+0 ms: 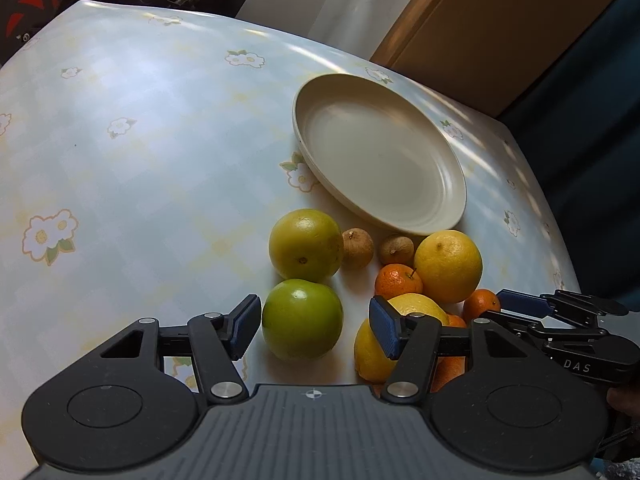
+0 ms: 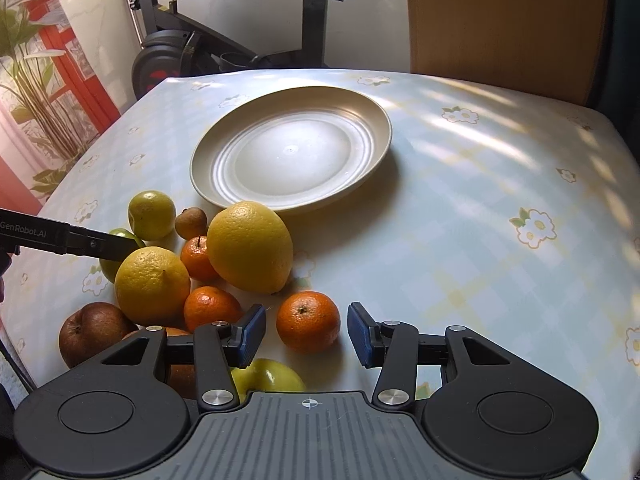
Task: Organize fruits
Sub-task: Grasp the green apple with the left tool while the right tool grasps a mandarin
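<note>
A cream plate point(image 1: 452, 168) point(image 2: 372, 108) stands bare on the flowered tablecloth. A pile of fruit lies in front of it. My left gripper point(image 1: 314, 330) is open, its pads either side of a green apple point(image 1: 302, 319) without touching it. A yellow-green citrus point(image 1: 305, 245), two small brown fruits point(image 1: 357, 248), yellow lemons point(image 1: 448, 266) point(image 2: 250, 246) and mandarins point(image 1: 398, 281) lie around. My right gripper point(image 2: 307, 334) is open around an orange mandarin point(image 2: 308, 321), pads close on both sides. The right gripper also shows in the left wrist view point(image 1: 520, 304).
A brown pear point(image 2: 92, 332) and a yellow-green fruit point(image 2: 268, 376) lie near my right gripper's base. An exercise bike point(image 2: 176, 52) stands beyond the table's far edge. A wooden chair back point(image 2: 504, 20) stands at the far right. The table edge curves at the right.
</note>
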`<state>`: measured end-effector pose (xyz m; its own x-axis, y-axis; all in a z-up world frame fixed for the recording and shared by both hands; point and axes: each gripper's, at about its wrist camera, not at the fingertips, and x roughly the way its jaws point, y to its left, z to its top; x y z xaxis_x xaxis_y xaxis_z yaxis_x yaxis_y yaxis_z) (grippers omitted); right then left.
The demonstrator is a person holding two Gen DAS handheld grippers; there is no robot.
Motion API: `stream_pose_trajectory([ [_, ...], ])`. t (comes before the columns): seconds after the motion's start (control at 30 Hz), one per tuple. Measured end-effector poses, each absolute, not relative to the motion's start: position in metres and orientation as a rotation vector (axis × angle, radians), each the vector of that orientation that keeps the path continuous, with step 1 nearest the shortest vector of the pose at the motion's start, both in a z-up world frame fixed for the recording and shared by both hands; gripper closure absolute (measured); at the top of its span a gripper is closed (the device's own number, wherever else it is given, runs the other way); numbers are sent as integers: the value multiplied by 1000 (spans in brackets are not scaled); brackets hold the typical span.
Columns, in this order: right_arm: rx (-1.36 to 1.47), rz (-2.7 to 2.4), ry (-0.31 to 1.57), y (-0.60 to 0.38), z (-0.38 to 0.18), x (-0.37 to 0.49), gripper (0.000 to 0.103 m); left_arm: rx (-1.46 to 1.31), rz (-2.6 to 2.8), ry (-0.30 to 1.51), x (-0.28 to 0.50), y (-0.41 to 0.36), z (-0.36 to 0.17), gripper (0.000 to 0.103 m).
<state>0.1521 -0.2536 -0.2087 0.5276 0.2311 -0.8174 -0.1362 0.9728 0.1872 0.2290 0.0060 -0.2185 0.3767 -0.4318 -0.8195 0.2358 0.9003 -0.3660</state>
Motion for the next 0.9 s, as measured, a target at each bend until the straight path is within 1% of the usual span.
stream_pose_trajectory([
  [0.1,116,216,998,-255,-212,153,60,-191,-422,1111,230,6,-221,41],
  [0.37,125,223,1005,-255,-219,155,65,-199,-421,1108,229,6,-227,42],
  [0.4,124,224,1005,-255,-219,155,65,-199,-424,1107,229,6,-227,44],
  [0.43,125,225,1005,-254,-219,155,65,-196,-429,1108,228,5,-228,51],
  [0.47,127,225,1005,-254,-219,155,66,-187,-428,1107,226,6,-228,55],
  [0.53,133,229,1001,-254,-219,155,69,-189,-431,1099,225,8,-229,55],
  [0.7,133,212,988,-254,-218,153,70,-225,-422,1083,221,18,-227,56],
  [0.9,162,200,940,-263,-205,152,70,-171,-434,984,213,25,-201,56],
])
